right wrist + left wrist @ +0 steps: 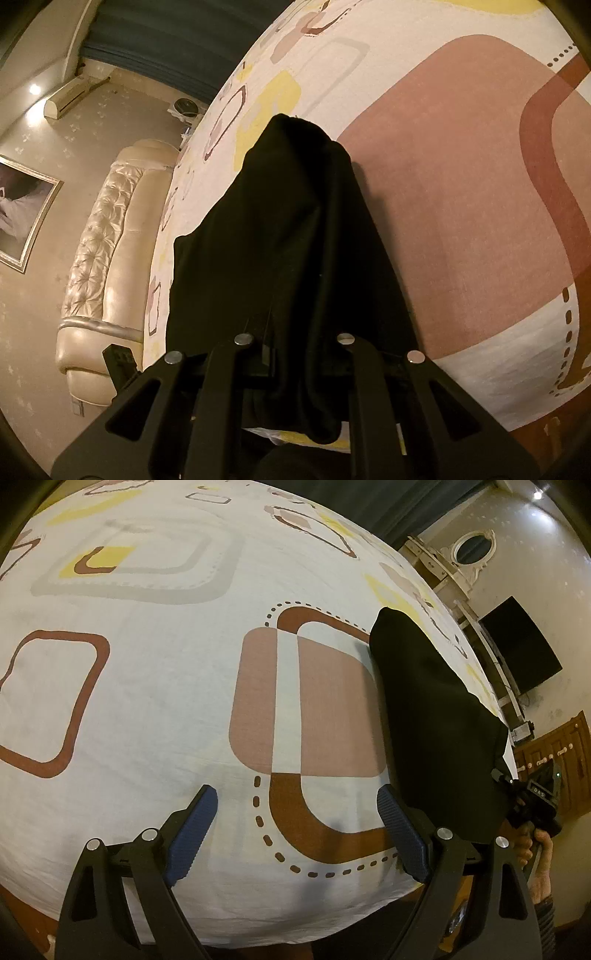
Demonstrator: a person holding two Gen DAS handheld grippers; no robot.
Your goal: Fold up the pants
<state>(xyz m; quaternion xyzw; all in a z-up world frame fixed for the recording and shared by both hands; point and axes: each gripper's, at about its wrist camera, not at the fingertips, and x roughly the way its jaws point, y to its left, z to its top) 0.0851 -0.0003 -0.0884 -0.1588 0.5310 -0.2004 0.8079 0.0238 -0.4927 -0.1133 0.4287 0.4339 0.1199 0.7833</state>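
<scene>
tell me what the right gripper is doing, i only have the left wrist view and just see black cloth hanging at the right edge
Observer: The right gripper is shut on the black pants; the cloth drapes forward from between its fingers.
Operator: does the cloth reach the bed
Observer: In the right wrist view its far end rests on the patterned sheet, beside a yellow patch.
Operator: anything near it on that side
Observer: Only a cream tufted headboard beyond the bed's edge, which your view lacks.
Operator: and my left gripper
Observer: The left gripper is open with nothing between its blue pads, over the sheet.
</scene>
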